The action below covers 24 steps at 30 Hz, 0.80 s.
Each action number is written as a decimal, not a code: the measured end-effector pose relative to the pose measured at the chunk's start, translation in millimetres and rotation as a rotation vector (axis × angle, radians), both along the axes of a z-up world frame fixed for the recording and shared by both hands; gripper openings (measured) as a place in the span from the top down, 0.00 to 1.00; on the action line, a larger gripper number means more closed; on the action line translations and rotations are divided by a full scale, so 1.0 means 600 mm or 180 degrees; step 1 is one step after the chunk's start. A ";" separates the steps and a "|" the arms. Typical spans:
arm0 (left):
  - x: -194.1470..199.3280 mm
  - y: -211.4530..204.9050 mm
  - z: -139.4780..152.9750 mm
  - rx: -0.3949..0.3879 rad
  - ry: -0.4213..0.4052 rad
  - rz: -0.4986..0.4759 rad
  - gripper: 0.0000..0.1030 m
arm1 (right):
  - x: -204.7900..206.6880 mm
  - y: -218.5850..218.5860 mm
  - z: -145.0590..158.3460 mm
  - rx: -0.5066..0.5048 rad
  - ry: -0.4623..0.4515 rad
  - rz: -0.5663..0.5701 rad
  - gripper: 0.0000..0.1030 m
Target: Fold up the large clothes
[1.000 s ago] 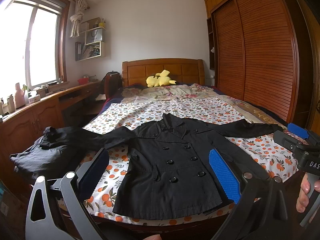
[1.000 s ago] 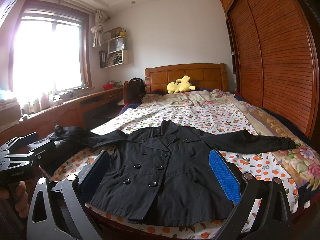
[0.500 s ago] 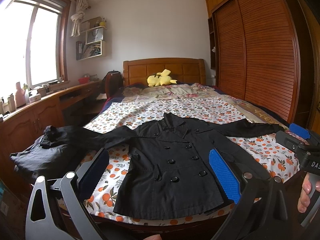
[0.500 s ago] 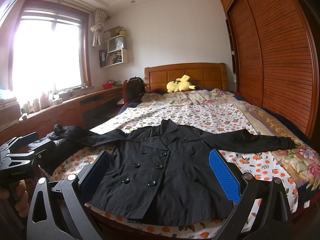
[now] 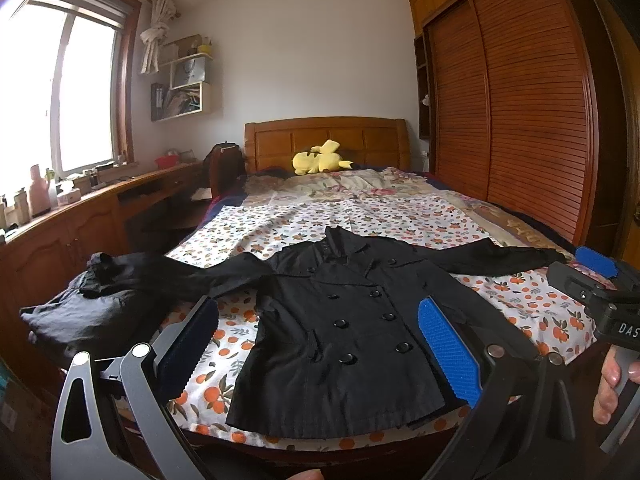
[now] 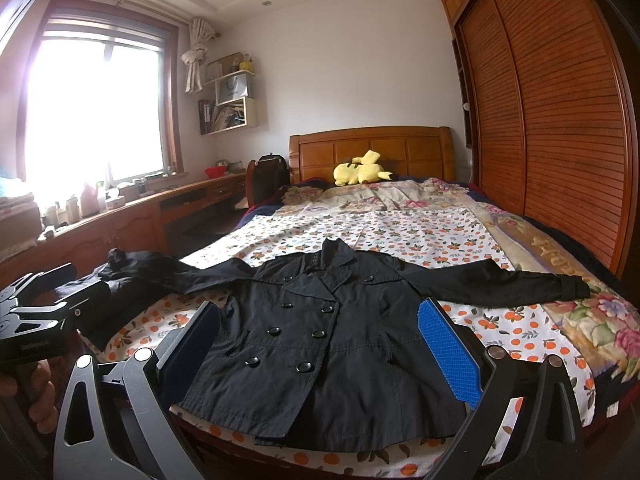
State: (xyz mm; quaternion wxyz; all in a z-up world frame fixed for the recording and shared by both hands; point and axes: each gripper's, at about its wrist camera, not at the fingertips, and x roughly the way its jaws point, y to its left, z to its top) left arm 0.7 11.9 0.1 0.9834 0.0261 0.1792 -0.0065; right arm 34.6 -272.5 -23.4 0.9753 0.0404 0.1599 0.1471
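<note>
— Where can I get through?
— At twelve o'clock, open patterned bedspread beyond the black double-breasted coat.
— What blocks me?
— A dark heap of clothes at ten o'clock; the slatted wooden wardrobe at two.

Cloth, wood and plastic, as we see them

We see a matt black woven coat with glossy buttons on a printed cotton-like bedspread; glossy slatted wood wardrobe doors; dimpled blue pads on smooth matt grey gripper fingers; a fuzzy yellow plush toy.
</note>
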 end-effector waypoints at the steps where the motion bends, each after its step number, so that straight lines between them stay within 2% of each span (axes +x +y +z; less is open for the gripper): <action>1: -0.004 0.000 0.003 0.0008 -0.0003 0.0001 0.02 | 0.000 0.000 0.000 -0.0001 -0.0001 0.0000 0.07; 24: -0.004 -0.005 0.002 0.0004 -0.0013 0.0005 0.02 | -0.002 -0.001 0.003 -0.0002 -0.0010 -0.0003 0.07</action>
